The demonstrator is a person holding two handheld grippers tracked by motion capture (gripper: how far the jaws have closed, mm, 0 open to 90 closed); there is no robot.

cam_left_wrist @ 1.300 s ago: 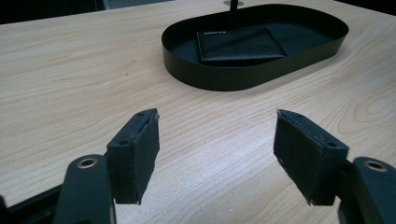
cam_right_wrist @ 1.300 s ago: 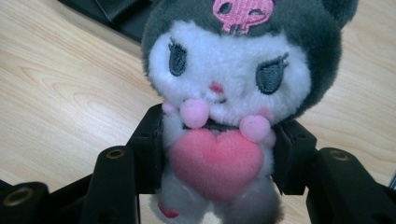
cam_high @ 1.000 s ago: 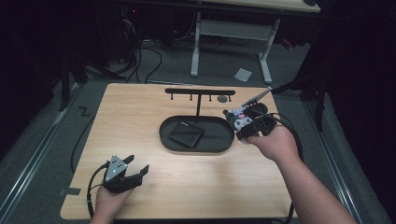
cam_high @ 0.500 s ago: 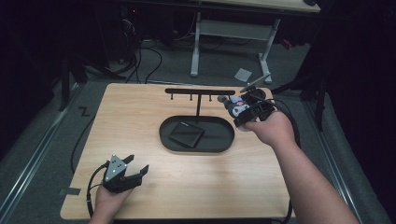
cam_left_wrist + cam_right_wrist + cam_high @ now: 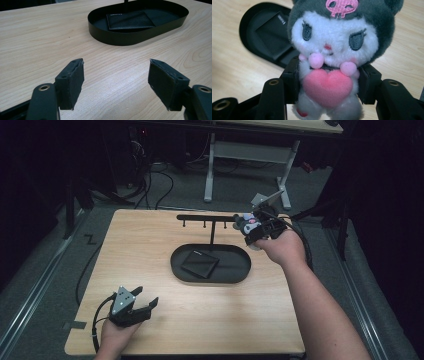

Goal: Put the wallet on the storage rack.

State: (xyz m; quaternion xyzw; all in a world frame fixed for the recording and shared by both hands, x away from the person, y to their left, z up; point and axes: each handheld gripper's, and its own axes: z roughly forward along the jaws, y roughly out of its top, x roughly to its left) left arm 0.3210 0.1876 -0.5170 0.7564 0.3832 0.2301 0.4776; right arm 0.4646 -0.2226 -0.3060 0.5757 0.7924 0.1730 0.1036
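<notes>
A small plush toy [image 5: 332, 57] with a grey hood, white face and pink heart sits squeezed between the jaws of my right gripper [image 5: 328, 85]. In the high view that gripper [image 5: 250, 227] holds the plush toy [image 5: 246, 224] in the air by the right end of a black T-shaped hook rack [image 5: 207, 219]. The rack rises from a black oval tray [image 5: 235, 267] with a black wallet [image 5: 199, 264] lying in it. My left gripper [image 5: 145, 304] rests near the table's front left corner, open and empty. From the left gripper [image 5: 115, 82] view the tray [image 5: 140, 37] and wallet [image 5: 130, 20] lie ahead.
The wooden table [image 5: 150, 245] carries the tray and rack at its middle back. A grey desk frame [image 5: 245, 155] and cables stand on the floor behind. The right gripper's cable [image 5: 300, 242] loops by the table's right edge.
My right gripper has carried the plush toy away from me and a little upward, toward the rack's right end. The left gripper has stayed put.
</notes>
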